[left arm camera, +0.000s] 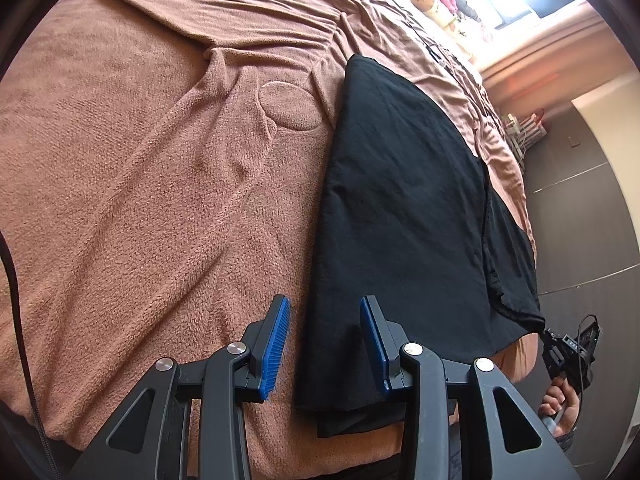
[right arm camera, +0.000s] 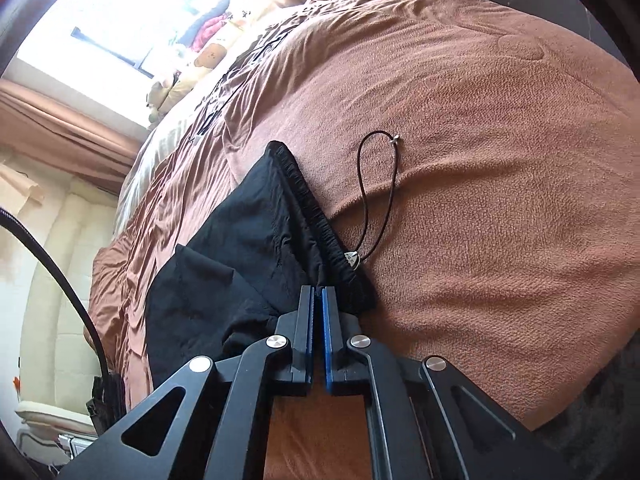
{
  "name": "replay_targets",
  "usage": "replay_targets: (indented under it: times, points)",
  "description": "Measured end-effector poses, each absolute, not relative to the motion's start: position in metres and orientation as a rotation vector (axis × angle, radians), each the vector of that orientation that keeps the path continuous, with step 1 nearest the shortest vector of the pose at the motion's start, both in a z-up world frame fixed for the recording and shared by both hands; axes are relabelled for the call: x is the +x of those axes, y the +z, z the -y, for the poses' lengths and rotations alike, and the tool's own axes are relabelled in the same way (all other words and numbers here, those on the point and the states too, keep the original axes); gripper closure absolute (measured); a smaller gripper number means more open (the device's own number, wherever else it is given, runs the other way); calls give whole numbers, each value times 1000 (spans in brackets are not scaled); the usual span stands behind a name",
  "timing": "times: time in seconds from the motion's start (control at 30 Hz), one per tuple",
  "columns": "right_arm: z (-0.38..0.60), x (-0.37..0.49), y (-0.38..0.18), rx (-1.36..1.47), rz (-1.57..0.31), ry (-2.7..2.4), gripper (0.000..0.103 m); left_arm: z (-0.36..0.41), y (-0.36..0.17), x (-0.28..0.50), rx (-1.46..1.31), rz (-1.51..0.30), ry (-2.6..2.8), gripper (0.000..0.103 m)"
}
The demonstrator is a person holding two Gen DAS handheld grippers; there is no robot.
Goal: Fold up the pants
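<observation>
A: Ahead of the left gripper (left arm camera: pixel 325 344) — item one, black pants (left arm camera: pixel 404 208), lying lengthwise and already doubled leg on leg, the near hem sitting between and just past its jaws, which are standing part open with nothing pressed

B: And at the right gripper (right arm camera: pixel 318 300)?

A: Pads are closing flat together at the waistband (right arm camera: pixel 320 216) end; a pinch of black cloth seems to be caught at their tips, though the exact bite is hard to make out

B: Handling?

A: Soft, light, limp fabric, likely sagging wherever it is lifted; the gathered elastic band looks the firmest hold, corners of the hem second. A drawstring loop (right arm camera: pixel 376 184) is trailing out to the right of that gripper and may be snagging

B: Surface, room?

A: Brown fleece blanket (left arm camera: pixel 140 200) over a bed, rumpled and grippy; bright window (right arm camera: pixel 120 12), curtain and plush toys far beyond, dark floor (left arm camera: pixel 580 208) off to the left gripper's right
</observation>
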State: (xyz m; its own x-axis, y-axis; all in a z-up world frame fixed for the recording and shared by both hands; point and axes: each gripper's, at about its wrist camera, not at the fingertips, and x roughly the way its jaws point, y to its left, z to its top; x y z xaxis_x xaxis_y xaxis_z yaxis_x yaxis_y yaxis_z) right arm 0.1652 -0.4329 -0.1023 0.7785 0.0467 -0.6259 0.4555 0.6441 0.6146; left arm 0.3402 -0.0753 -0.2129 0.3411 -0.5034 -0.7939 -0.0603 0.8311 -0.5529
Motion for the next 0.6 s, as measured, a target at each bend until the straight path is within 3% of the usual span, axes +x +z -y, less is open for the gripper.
replay_targets:
  times: [0.17,0.33,0.4,0.47,0.6]
  points:
    - [429,165,-109,796,-708,-310,102,77,-215,342,-546,-1204,-314,64]
    - [407,171,-79,616,-714,-381,97,74,-215,345,-561,-1196,-316,64]
    - [395,173,-64,541,-690,-386,82,74,-214,345,-567,-1192,-318,64]
    - [383,178,-51,475,-676,-386,51,72,-214,346,-575,-1189,-319,64]
    - [343,191,-38,307,-684,-315,51,67,-215,343,-607,-1188,-330,64]
